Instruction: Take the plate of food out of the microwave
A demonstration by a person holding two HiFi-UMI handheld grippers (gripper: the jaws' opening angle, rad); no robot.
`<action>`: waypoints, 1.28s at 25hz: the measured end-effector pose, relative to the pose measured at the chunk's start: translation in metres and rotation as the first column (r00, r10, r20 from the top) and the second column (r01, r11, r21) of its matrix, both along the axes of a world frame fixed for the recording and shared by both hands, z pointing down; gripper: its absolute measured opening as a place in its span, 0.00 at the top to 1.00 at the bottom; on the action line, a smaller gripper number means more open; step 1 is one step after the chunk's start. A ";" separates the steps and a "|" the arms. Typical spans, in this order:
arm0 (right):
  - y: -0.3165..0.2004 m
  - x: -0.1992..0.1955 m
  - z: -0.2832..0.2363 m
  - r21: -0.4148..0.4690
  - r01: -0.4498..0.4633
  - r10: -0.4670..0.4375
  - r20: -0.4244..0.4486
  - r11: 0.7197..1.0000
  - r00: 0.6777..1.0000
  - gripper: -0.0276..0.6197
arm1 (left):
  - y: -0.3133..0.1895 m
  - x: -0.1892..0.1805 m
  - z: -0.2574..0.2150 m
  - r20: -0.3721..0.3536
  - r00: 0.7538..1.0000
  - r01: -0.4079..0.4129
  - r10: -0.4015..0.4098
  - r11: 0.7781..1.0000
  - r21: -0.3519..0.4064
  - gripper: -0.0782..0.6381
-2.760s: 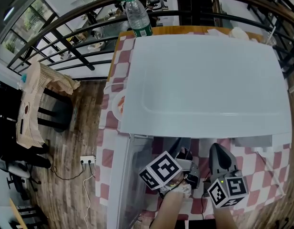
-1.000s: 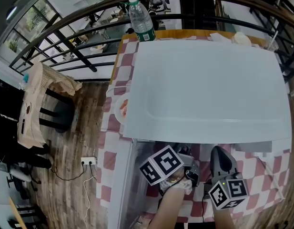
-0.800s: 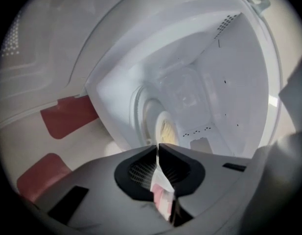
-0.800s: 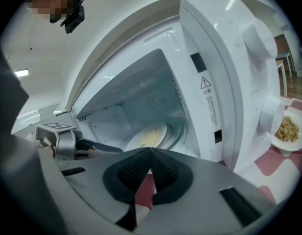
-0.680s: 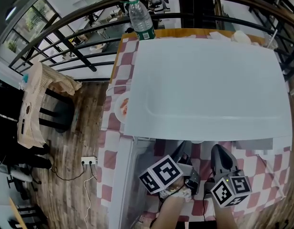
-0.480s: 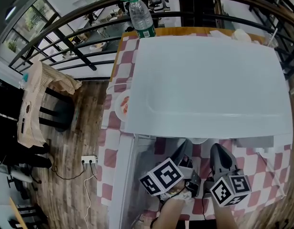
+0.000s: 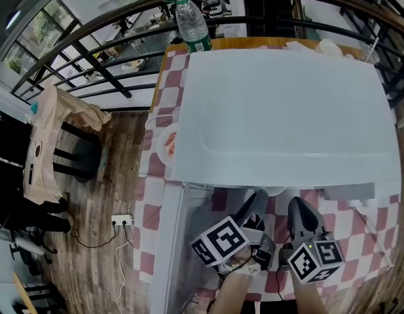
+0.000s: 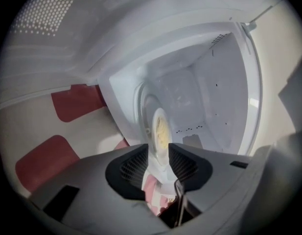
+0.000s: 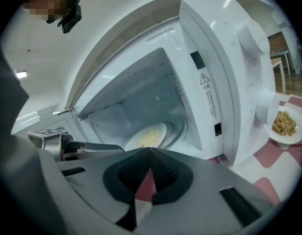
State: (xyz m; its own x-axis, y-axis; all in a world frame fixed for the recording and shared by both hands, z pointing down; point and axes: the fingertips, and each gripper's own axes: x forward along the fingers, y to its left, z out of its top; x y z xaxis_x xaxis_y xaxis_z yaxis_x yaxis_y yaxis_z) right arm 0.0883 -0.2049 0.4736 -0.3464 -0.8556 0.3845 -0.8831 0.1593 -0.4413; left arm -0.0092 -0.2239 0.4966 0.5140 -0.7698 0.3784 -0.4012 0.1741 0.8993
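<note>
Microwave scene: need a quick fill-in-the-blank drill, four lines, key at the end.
1. The door of the white microwave stands ___.
2. The white plate of yellow food lies ___ the microwave's cavity.
3. The jaws of the right gripper are ___, with nothing held between them.
4. The checked cloth under the microwave is red and ___.

Missing words: open; inside; shut; white.
</note>
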 end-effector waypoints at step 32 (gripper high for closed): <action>-0.001 0.000 0.002 -0.010 0.004 -0.004 -0.009 1.000 1.000 0.97 | -0.008 0.012 0.007 -0.055 0.997 -0.053 0.052 0.998 -0.015 0.82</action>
